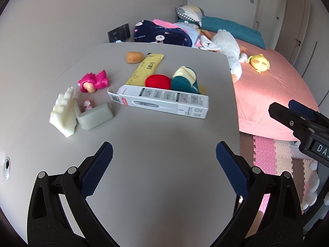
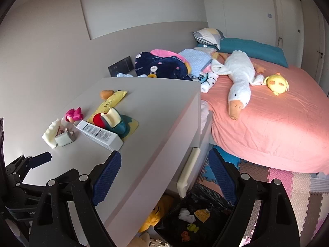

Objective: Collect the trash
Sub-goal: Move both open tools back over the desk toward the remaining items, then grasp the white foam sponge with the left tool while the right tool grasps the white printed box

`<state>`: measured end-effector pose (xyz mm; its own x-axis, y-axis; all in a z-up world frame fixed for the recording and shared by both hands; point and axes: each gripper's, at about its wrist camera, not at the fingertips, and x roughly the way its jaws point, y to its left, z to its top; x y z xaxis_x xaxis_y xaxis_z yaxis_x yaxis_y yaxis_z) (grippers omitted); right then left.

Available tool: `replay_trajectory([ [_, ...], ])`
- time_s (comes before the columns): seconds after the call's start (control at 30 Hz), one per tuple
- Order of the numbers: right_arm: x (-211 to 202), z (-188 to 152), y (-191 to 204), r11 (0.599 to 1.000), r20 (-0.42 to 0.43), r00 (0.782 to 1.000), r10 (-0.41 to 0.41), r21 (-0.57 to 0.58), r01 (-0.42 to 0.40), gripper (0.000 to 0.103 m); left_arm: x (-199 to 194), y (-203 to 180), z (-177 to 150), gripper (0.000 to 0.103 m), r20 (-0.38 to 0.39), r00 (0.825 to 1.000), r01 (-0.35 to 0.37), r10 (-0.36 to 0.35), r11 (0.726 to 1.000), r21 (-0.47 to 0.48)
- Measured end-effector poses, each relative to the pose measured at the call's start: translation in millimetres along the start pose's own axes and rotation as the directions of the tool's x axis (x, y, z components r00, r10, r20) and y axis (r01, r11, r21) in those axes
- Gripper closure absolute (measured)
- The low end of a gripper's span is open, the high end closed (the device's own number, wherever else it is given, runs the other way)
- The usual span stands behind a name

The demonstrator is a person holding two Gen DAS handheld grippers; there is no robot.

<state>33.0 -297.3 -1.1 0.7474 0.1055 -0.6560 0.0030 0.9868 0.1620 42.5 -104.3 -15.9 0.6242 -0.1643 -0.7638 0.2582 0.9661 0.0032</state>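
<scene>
Both grippers, left (image 1: 164, 164) and right (image 2: 164, 170), hover fingers spread and empty near the white carton (image 1: 162, 101) on the desk (image 1: 164, 135).

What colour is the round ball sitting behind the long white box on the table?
Red. The ball shows best in the left wrist view, just behind the white box.

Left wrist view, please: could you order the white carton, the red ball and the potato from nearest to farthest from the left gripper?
1. White carton, mid-table, nearest the left gripper.
2. Red ball, just behind the carton.
3. Potato, far edge, left of the yellow packet.
</scene>
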Motion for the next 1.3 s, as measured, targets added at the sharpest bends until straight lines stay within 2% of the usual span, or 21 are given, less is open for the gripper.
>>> replay_trajectory([
  [0.33, 38, 10, 60, 0.985, -0.051, 0.998, 0.04, -0.168, -0.048, 0.016, 2, 63, 3, 0.006, 0.011, 0.998, -0.054, 0.055, 0.995, -0.083],
  [0.87, 94, 15, 88, 0.968, -0.13, 0.991, 0.041, -0.242, -0.072, 0.017, 20, 140, 10, 0.006, -0.005, 0.991, -0.13, 0.132, 0.969, -0.21],
  [0.97, 98, 12, 93, 0.959, -0.175, 0.981, 0.085, -0.253, -0.128, 0.034, 25, 147, 11, 0.006, -0.008, 0.991, -0.13, 0.132, 0.968, -0.216],
  [1.03, 99, 10, 94, 0.958, -0.193, 0.976, 0.105, -0.244, -0.151, 0.049, 28, 151, 11, 0.007, -0.007, 0.991, -0.13, 0.132, 0.967, -0.219],
  [1.1, 101, 9, 96, 0.955, -0.217, 0.967, 0.13, -0.233, -0.181, 0.058, 31, 156, 12, 0.011, -0.013, 0.992, -0.122, 0.122, 0.967, -0.225],
  [1.3, 102, 7, 110, 0.927, -0.253, 0.95, 0.18, -0.28, -0.25, 0.061, 35, 173, 11, 0.028, -0.029, 0.995, -0.1, 0.096, 0.96, -0.263],
])
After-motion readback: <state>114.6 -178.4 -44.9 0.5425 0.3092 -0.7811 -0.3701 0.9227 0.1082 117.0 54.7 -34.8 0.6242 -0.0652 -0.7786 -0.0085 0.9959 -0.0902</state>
